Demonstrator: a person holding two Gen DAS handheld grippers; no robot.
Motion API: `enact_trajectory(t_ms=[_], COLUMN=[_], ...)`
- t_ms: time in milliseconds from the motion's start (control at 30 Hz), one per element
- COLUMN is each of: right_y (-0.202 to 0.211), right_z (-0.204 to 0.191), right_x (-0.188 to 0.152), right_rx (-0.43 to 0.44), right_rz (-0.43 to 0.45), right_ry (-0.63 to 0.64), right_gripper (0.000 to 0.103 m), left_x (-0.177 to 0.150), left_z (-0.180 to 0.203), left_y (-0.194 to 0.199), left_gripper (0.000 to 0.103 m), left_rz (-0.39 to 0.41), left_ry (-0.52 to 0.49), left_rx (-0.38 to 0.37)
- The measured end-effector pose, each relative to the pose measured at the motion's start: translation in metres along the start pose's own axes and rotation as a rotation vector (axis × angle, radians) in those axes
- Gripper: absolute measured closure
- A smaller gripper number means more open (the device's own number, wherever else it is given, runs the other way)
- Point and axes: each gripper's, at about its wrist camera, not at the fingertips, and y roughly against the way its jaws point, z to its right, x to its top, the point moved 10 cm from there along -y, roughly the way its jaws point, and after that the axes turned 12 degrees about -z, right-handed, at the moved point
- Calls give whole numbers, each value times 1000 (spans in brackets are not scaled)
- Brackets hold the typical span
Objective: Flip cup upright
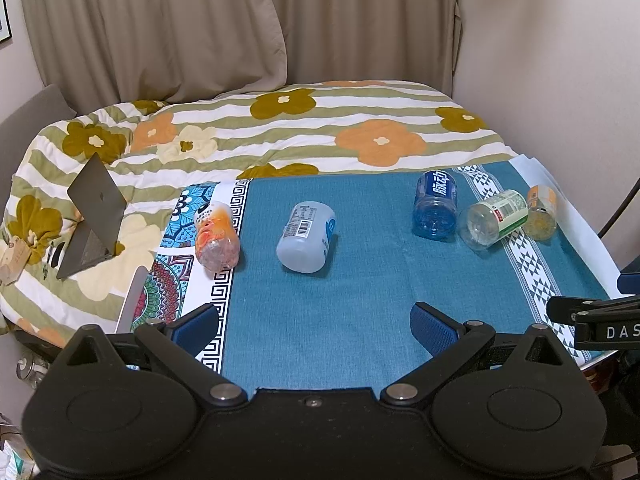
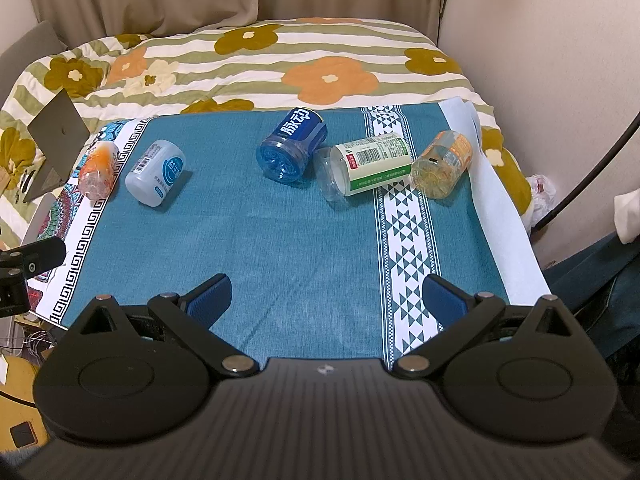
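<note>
Several plastic cups lie on their sides on a teal tablecloth (image 1: 340, 300) (image 2: 280, 240): an orange-pink cup (image 1: 217, 237) (image 2: 98, 174) at the left, a white cup (image 1: 306, 237) (image 2: 156, 178), a blue cup (image 1: 435, 205) (image 2: 293, 145), a clear cup with a green-white label (image 1: 494, 218) (image 2: 366, 167), and a yellow-orange cup (image 1: 541, 212) (image 2: 442, 164) at the right. My left gripper (image 1: 316, 326) is open and empty over the near edge of the cloth. My right gripper (image 2: 326, 298) is open and empty, also near the front edge.
A bed with a flowered, striped quilt (image 1: 280, 128) (image 2: 260, 60) lies behind the table. An open laptop (image 1: 94, 220) (image 2: 54, 140) sits on the quilt at the left. Curtains (image 1: 200, 20) and a wall (image 1: 560, 80) stand behind. A black clamp (image 1: 592, 320) juts in at the right.
</note>
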Motion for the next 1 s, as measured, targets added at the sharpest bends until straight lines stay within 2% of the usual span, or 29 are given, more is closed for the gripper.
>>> enact_trajectory(t_ms=[267, 467, 600, 833, 1000], right_y=[3, 4, 2, -14, -32], right_z=[6, 21, 32, 58, 68], right_x=[2, 11, 15, 25, 26], right_rx=[-10, -16, -20, -23, -3], right_rz=[4, 18, 20, 2, -30], right_ry=[-5, -16, -27, -30, -26], right_gripper=[0, 0, 0, 0, 0], left_x=[2, 26, 47, 87, 117], left_z=[11, 30, 43, 77, 101], left_y=[-1, -2, -8, -41, -74], left_gripper=[0, 0, 0, 0, 0], left_rz=[-9, -12, -15, -100, -160], left_ry=[-23, -58, -101, -164, -220], left_rx=[-18, -72, -79, -128, -128])
